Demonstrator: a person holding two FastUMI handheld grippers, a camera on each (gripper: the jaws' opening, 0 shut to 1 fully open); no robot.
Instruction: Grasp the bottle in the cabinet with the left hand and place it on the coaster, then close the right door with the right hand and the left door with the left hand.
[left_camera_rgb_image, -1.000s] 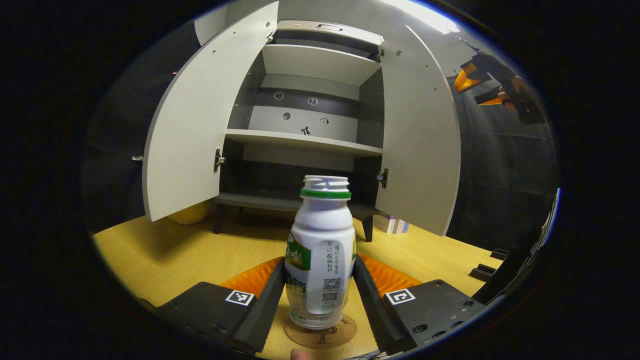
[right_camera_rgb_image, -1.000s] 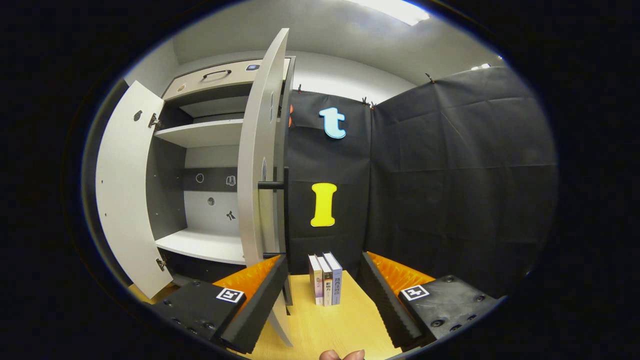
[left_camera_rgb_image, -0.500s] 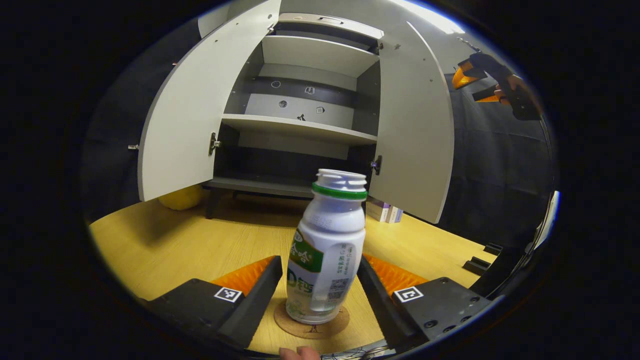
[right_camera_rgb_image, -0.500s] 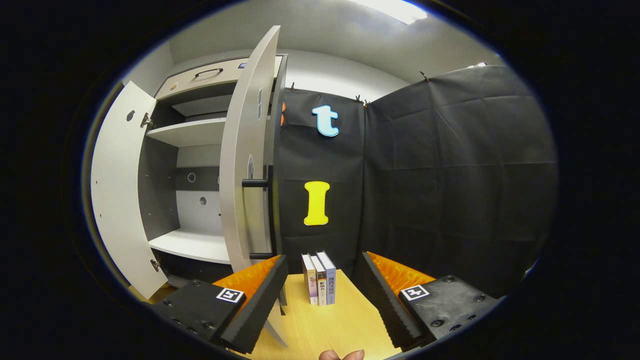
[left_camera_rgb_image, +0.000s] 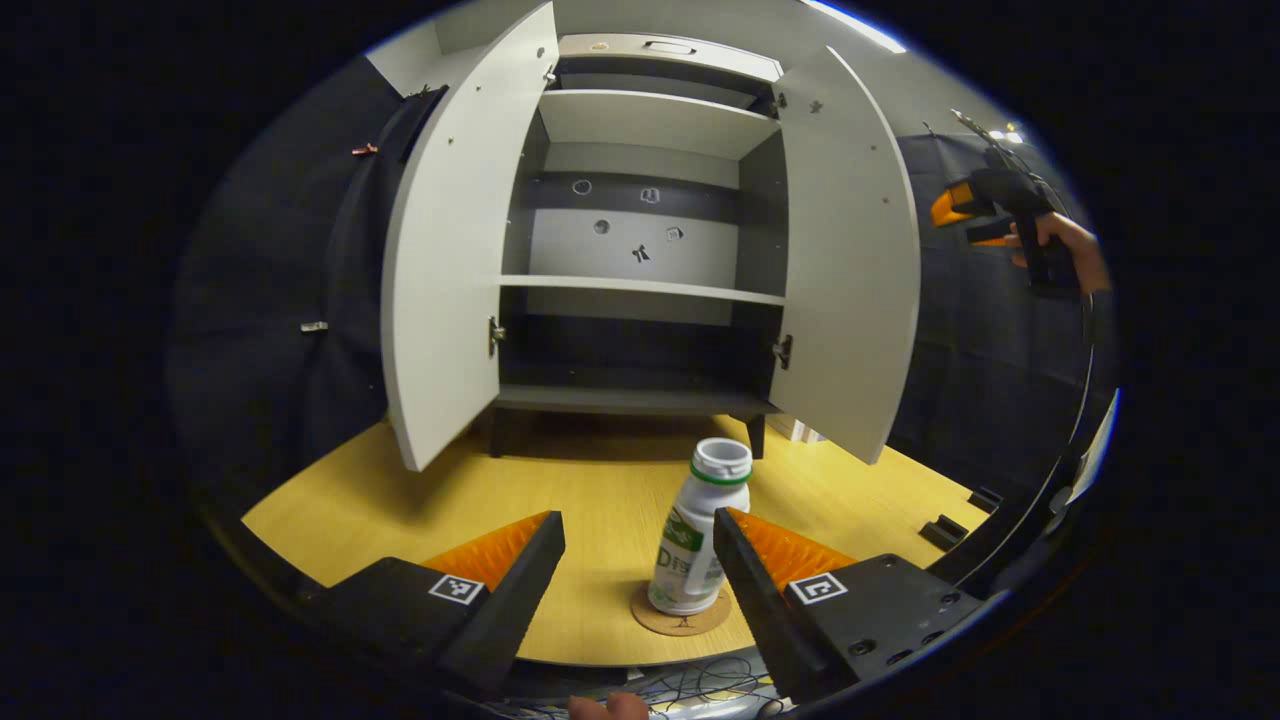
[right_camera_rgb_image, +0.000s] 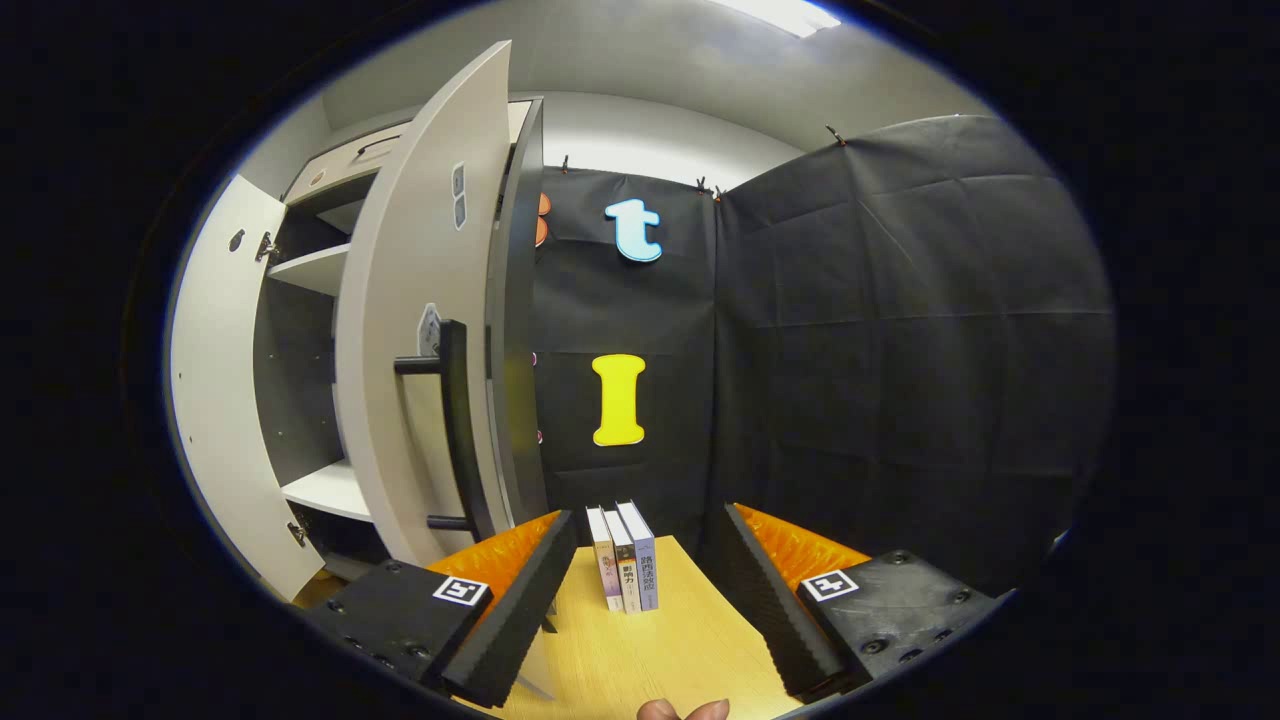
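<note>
In the left gripper view, the small white plastic bottle with a green neck ring and green label (left_camera_rgb_image: 698, 535) stands upright on the round brown cork coaster (left_camera_rgb_image: 682, 614), low and just right of centre in the frame, on the yellow wooden tabletop (left_camera_rgb_image: 420, 500). The left gripper (left_camera_rgb_image: 640, 560) sits along the bottom edge with its two black, orange-backed fingers spread wide and nothing between them; the bottle is beyond the tips, close to the right-hand finger, and whether it touches that finger cannot be told. Behind it the grey cabinet (left_camera_rgb_image: 640, 250) fills the upper middle, its white shelves bare, with the left door (left_camera_rgb_image: 440, 270) and the right door (left_camera_rgb_image: 850, 270) both swung open. At the upper right of this frame, the other gripper (left_camera_rgb_image: 975, 205), black and orange, is held up by a hand (left_camera_rgb_image: 1060, 240) against the dark wall.

The right gripper view looks from the side instead. The right gripper (right_camera_rgb_image: 640, 580) at the bottom is likewise wide open and empty. The right door (right_camera_rgb_image: 420, 330) stands edge-on in the left half, showing its outer face and black bar handle (right_camera_rgb_image: 455, 420), which the left gripper view hides. Between the fingertips, farther back, three upright books (right_camera_rgb_image: 625, 558) stand on the tabletop (right_camera_rgb_image: 650, 650).
</note>
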